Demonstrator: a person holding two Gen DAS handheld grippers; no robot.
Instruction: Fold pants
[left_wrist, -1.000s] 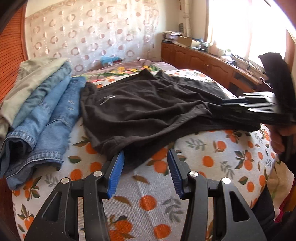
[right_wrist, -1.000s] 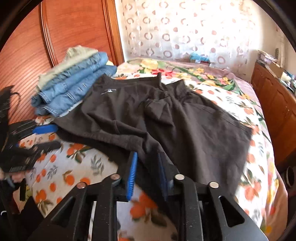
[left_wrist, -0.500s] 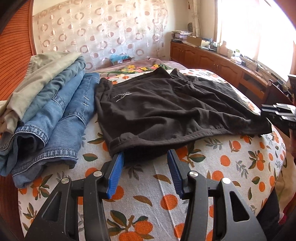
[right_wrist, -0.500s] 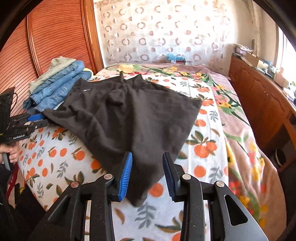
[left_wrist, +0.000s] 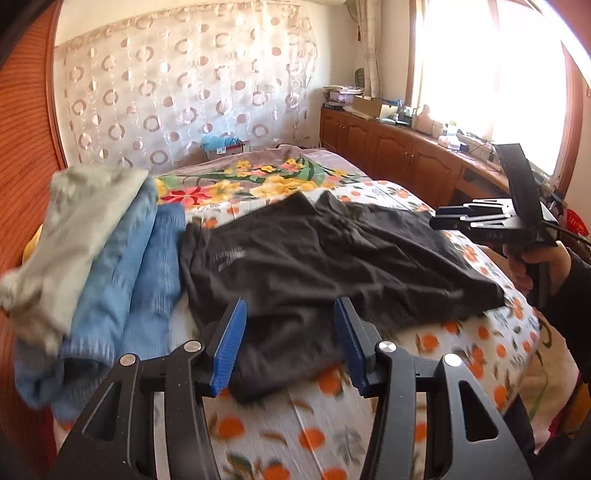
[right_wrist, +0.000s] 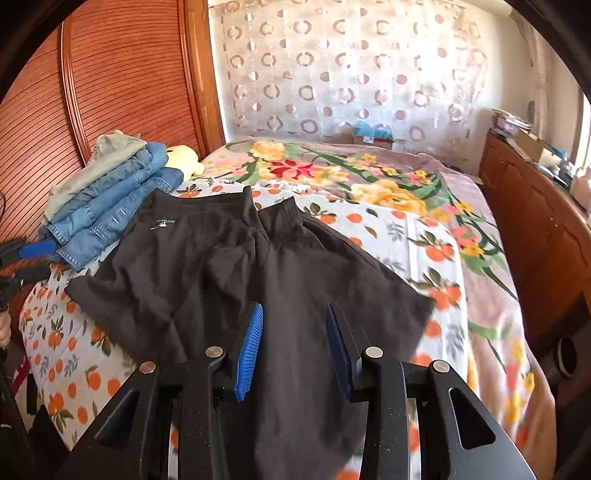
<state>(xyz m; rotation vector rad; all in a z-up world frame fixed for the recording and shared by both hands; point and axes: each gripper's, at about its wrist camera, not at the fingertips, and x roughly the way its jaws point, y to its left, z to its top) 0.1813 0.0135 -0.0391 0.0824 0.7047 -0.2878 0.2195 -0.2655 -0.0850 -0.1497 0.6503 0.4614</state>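
Two grippers: both hover over a bed (right_wrist: 436, 236) spread with an orange-print sheet, each carried by a person.
Pants: black pants (right_wrist: 236, 266) lie unfolded across the sheet's near half, waistband toward the far flowered blanket (right_wrist: 369, 177), legs running toward the cameras.
Pants, surface: dark matte cloth, loosely creased through the middle, with a small white logo (right_wrist: 164, 222) near the upper left corner in the right wrist view.
Pants, edges: one leg hem drapes toward the mattress edge; the right-hand side ends in a slanting edge on the sheet.
Left gripper (left_wrist: 291, 343): blue pads spread apart above the near leg hem, nothing pinched between them.
Right gripper (right_wrist: 291, 343): blue pads parted, clear of the black cloth seen between them, gripping nothing.
Right hand (left_wrist: 535, 266): seen from the left wrist camera, clasping its tool's handle beside the bed's right edge.
Neighbours: folded blue jeans (right_wrist: 110, 214) under a grey-green garment (right_wrist: 99, 162) sit just left of the pants, by a slatted wooden headboard (right_wrist: 110, 81).
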